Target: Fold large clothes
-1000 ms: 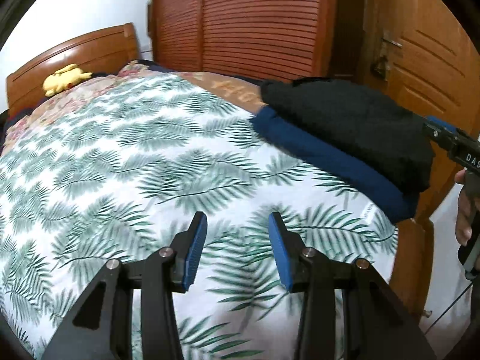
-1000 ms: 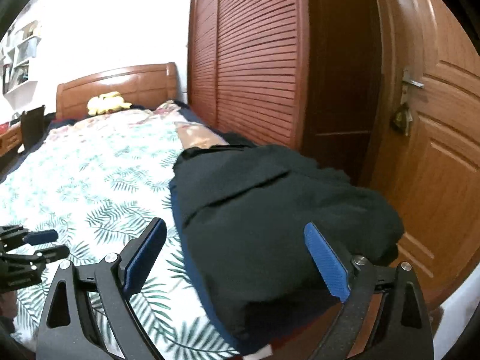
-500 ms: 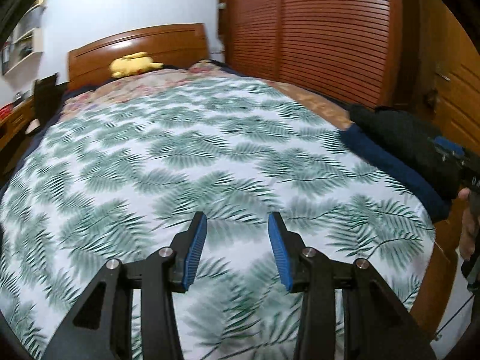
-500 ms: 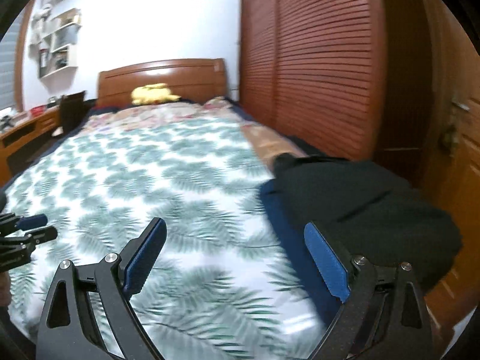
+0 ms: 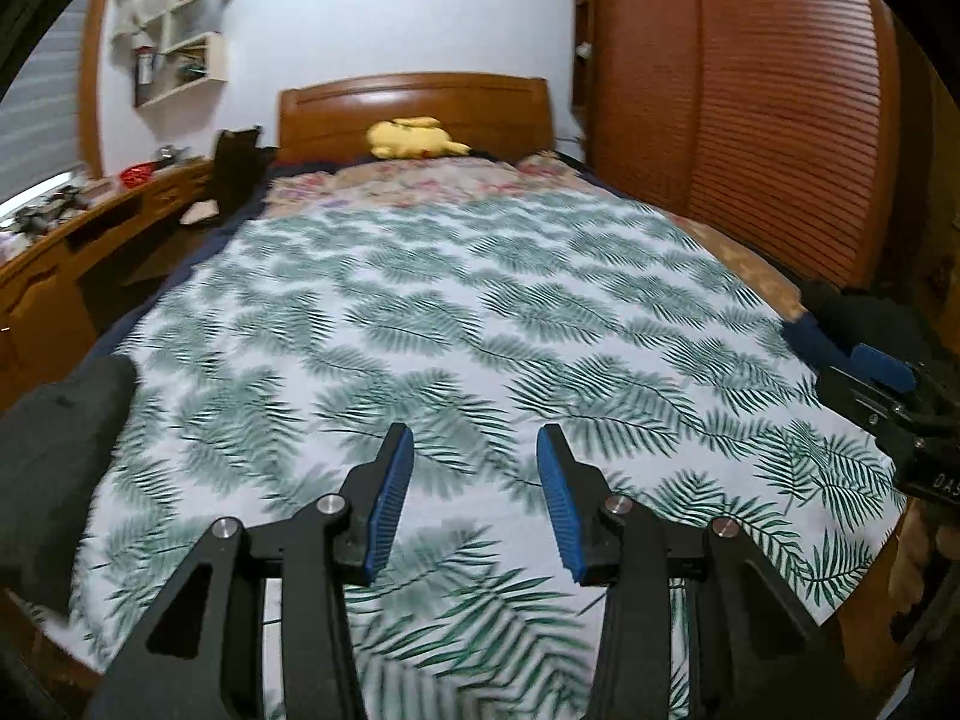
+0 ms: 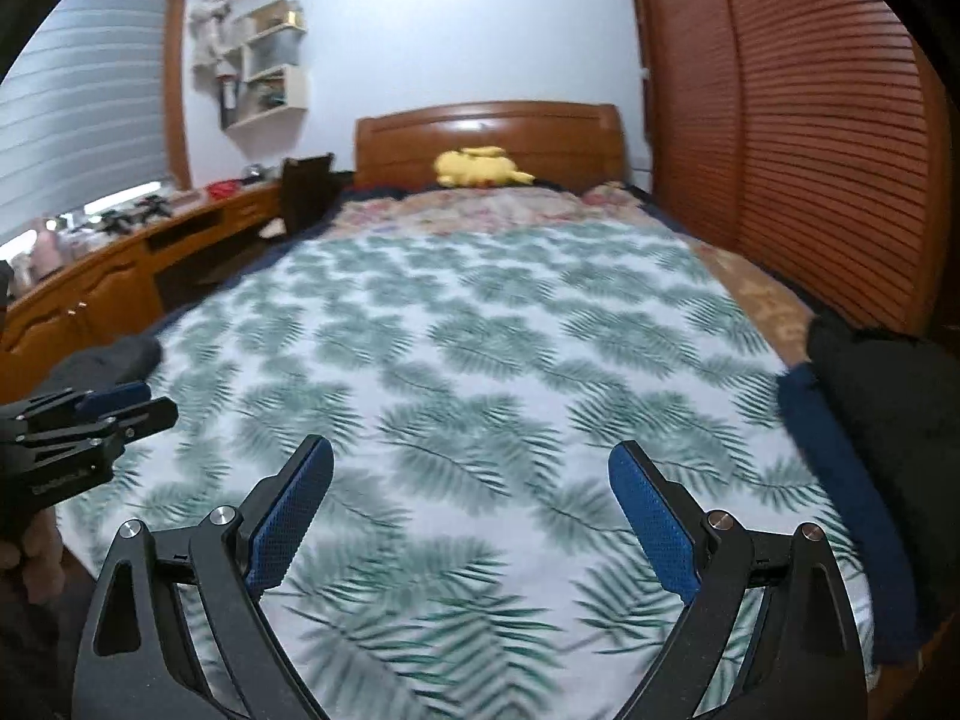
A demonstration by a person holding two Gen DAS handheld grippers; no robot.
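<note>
The bed (image 6: 480,360) carried a palm-leaf printed cover (image 5: 456,324). A yellow plush toy (image 6: 480,168) lay at the headboard. Folded black and navy garments (image 6: 870,420) rested on its right edge, a dark grey garment (image 5: 54,450) on its left.

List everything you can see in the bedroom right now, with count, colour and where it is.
bedspread: one, white with green palm leaves, covering the bed
headboard: one, brown wood, far end
plush toy: one, yellow, below the headboard
folded clothes: one stack, black on navy, bed's right edge
dark garment: one, grey-black, bed's left edge
wardrobe: one, reddish slatted wood, right wall
desk: one, brown wood, left wall
wall shelves: one set, white, left of the headboard
left tool: one, black with blue pads, open, empty
right tool: one, same colours, open wide, empty
</note>
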